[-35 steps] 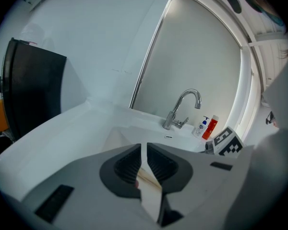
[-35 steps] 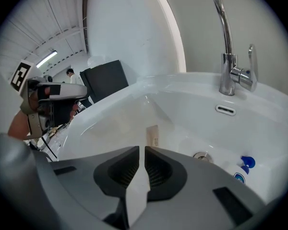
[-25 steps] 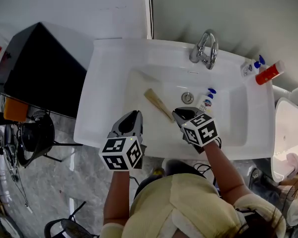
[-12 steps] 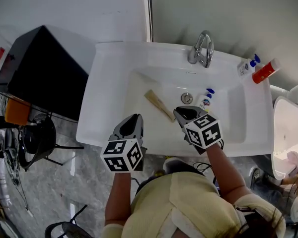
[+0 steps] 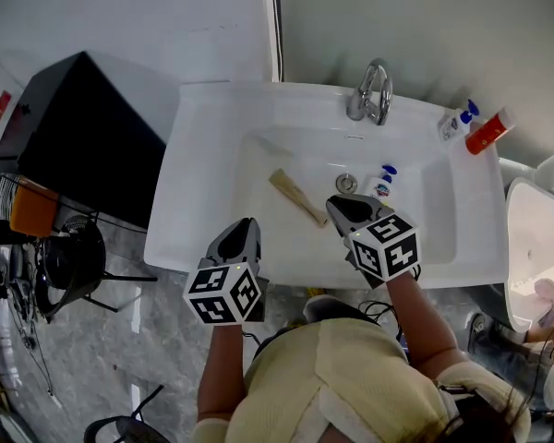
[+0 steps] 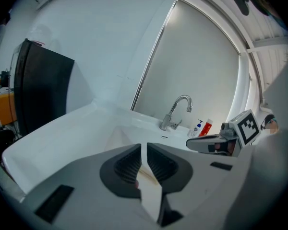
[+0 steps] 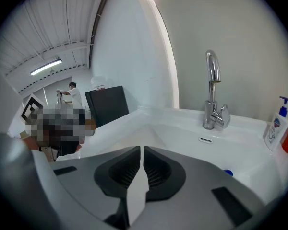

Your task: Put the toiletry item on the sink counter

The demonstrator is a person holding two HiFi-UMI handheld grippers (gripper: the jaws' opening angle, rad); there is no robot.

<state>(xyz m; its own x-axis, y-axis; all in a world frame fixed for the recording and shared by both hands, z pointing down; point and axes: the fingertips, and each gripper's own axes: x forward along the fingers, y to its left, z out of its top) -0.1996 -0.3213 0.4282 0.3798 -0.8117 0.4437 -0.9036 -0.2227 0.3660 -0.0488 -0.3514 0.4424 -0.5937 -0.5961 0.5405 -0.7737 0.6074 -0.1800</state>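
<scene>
Hovering over sink (image 5: 196,155), left gripper (image 5: 245,222), right gripper (image 5: 338,204) closed

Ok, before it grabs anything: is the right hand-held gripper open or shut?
Shut. In the right gripper view the right hand-held gripper has its jaws almost together, only a thin slit between, nothing held.

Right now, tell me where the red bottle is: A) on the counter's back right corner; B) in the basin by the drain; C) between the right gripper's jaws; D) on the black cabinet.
A: the red bottle sits on the sink counter right of the faucet, beside a blue-capped bottle.
</scene>
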